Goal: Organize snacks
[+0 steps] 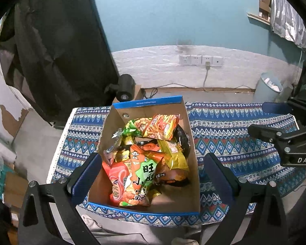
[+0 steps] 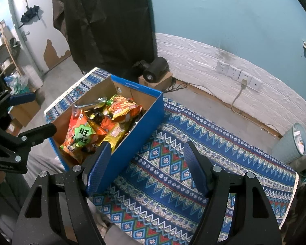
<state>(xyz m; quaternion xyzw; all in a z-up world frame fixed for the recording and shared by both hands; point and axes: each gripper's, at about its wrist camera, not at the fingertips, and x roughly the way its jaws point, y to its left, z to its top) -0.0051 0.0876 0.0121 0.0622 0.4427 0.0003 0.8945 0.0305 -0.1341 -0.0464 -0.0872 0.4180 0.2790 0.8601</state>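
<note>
The cardboard box (image 1: 191, 143), blue outside and plain brown inside, stood on the counter's patterned blue cloth (image 1: 234, 138), toward the cloth's left half. Its long axis ran from the near edge of the counter away toward the blue and white wall (image 1: 173, 20), one short end facing the person. Snack packets (image 1: 144, 155) lay heaped inside it, mostly orange, yellow and green; a large orange and green packet (image 1: 140, 179) sat on top at the near end, its length roughly following the box.

The left gripper (image 1: 151, 175) hovered above the near end of the box, jaws spread wide and holding nothing, one finger over each long wall. The right gripper (image 2: 145, 167) hung to the right of the box, above bare cloth, equally wide and empty, its left finger (image 2: 98, 167) in front of the box's blue side (image 2: 136, 138).
</note>
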